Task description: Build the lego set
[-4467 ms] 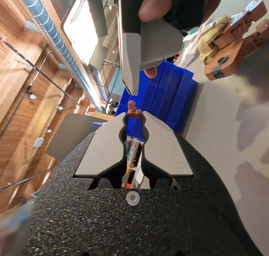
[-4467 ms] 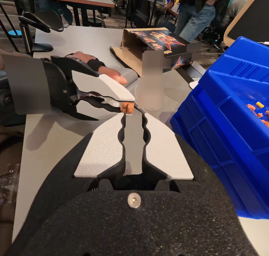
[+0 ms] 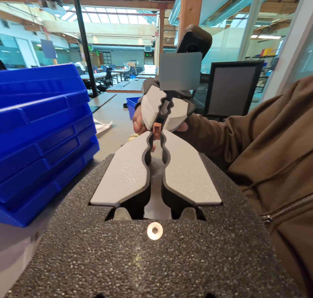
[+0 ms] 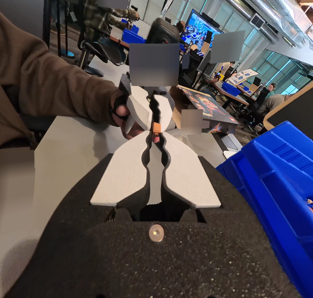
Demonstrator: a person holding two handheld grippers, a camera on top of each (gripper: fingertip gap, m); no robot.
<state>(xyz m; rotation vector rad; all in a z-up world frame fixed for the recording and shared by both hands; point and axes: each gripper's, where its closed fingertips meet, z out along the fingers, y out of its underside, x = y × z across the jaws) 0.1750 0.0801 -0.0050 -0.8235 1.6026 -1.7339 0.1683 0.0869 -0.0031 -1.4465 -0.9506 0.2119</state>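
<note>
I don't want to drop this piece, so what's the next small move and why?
Probably ease the left gripper open a little, only once the right gripper feels firm. The two meet tip to tip in the air, and the small brown brick sits between both pairs of tips, so both seem to hold it.

Small reddish-brown plastic lego piece held mid-air, tip to tip.
Narrow, upright, w/ hollow recess on face in left wrist view; looks orange-brown in right wrist view. Pinched between two opposing pairs of grey fingertips, above table, near blue bin.
</note>
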